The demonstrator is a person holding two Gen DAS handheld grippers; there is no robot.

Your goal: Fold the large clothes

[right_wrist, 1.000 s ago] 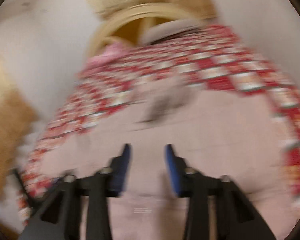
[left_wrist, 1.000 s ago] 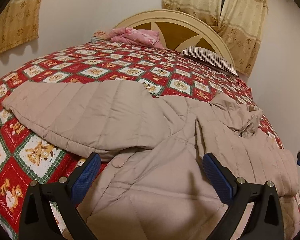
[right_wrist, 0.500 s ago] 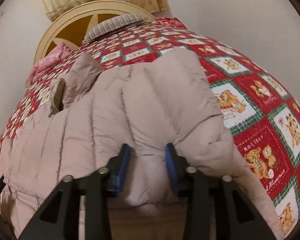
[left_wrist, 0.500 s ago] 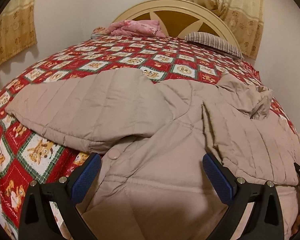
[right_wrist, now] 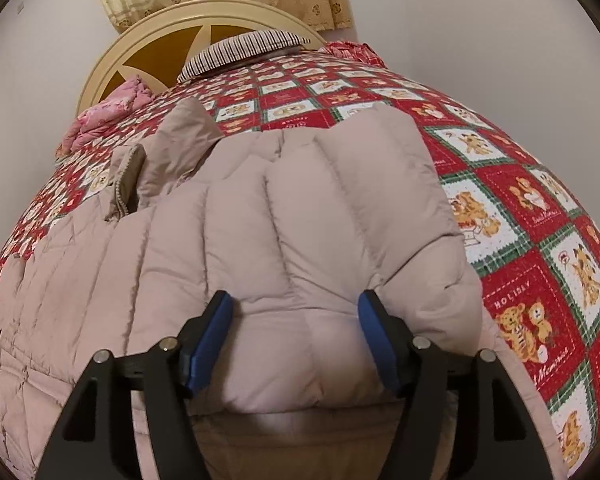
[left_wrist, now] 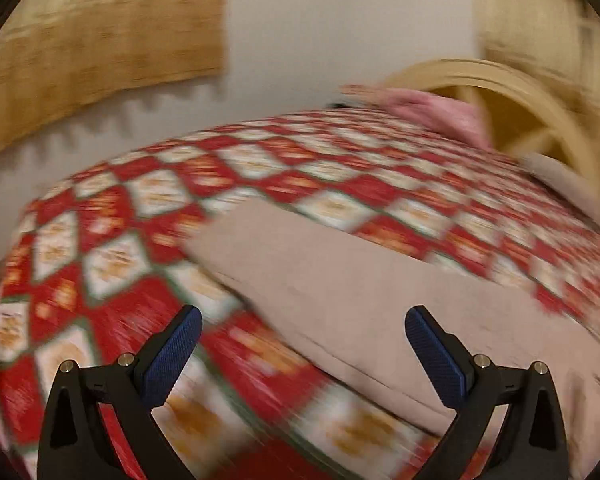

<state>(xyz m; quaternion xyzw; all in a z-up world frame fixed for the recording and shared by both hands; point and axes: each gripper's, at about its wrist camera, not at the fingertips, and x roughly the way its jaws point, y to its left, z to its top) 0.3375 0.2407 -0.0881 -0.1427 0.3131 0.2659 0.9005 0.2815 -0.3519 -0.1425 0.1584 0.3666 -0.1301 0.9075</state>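
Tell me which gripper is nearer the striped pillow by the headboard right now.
Probably the right. The right gripper sits over the puffy beige jacket, facing the striped pillow up the bed. The left gripper points across the bedspread; no striped pillow is recognisable in its blurred view.

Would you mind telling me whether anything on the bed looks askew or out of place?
Only the beige puffer jacket itself: its collar is rumpled and flopped open by the zipper, and one sleeve sticks out sideways across the quilt. Nothing looks damaged or spilled.

The jacket (right_wrist: 284, 240) lies on the bed (right_wrist: 520, 184), filling the lower centre and left of the right wrist view. A pillow (right_wrist: 240, 50) rests at the headboard (right_wrist: 148, 40), upper centre.
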